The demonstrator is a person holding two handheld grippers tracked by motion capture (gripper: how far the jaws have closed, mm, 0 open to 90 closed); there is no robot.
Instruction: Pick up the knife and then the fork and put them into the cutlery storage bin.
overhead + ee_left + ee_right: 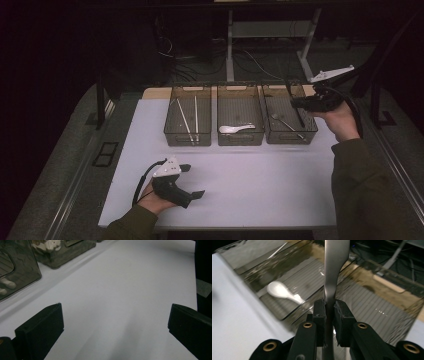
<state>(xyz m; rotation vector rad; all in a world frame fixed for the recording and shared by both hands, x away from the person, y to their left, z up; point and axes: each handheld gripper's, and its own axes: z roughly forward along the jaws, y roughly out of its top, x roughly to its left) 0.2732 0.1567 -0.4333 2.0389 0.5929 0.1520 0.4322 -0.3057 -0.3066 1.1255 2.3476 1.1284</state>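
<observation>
A flat metal utensil handle (334,270) stands clamped between the right gripper's (329,312) jaws, above the right bin (310,134) at 1 o'clock; a white spoon (236,129) lies in the middle bin (240,140). The left gripper (194,181), at 7 o'clock, has jaws apart over the white table (260,180).

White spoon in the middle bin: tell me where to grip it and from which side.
Grip the white spoon by its handle, the narrow end pointing toward the right bin. It lies flat on the floor of the middle bin, whose walls block any side approach, so bring the free left hand-held gripper down from above, jaws straddling the handle crosswise.
</observation>
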